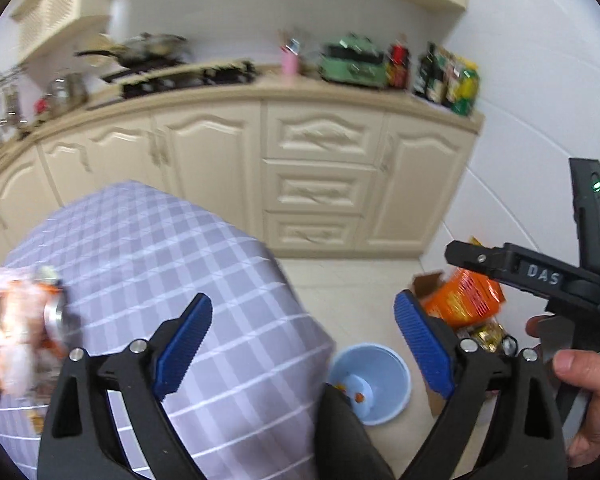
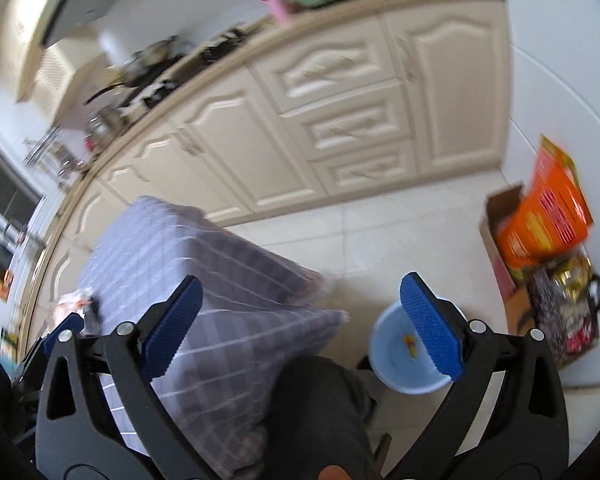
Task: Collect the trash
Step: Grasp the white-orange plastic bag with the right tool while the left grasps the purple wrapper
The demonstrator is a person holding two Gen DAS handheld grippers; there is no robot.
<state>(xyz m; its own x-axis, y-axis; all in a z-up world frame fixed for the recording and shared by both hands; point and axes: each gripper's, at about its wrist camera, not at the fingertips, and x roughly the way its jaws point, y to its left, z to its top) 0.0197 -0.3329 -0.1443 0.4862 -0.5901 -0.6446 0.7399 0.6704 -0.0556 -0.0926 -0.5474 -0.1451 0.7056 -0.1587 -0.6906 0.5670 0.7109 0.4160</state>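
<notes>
Both sets of tongs, left gripper (image 1: 302,344) and right gripper (image 2: 300,324), stood wide and empty; the trash pile (image 1: 20,328) sat at nine o'clock on the checked table (image 1: 160,248), the blue bin (image 1: 374,380) at five (floor level). A long carry risked dropping wrappers.

Home kitchen: cream cabinets (image 1: 320,176), stove (image 1: 188,74), cluttered countertop (image 1: 340,90).

Matt checked cloth (image 1: 148,248), glossy floor tiles (image 2: 400,232), smooth plastic bin (image 1: 396,372)

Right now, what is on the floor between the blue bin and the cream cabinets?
Nothing: in the right wrist view, only bare pale floor tiles lie between the blue bin and the cream cabinets.
</notes>
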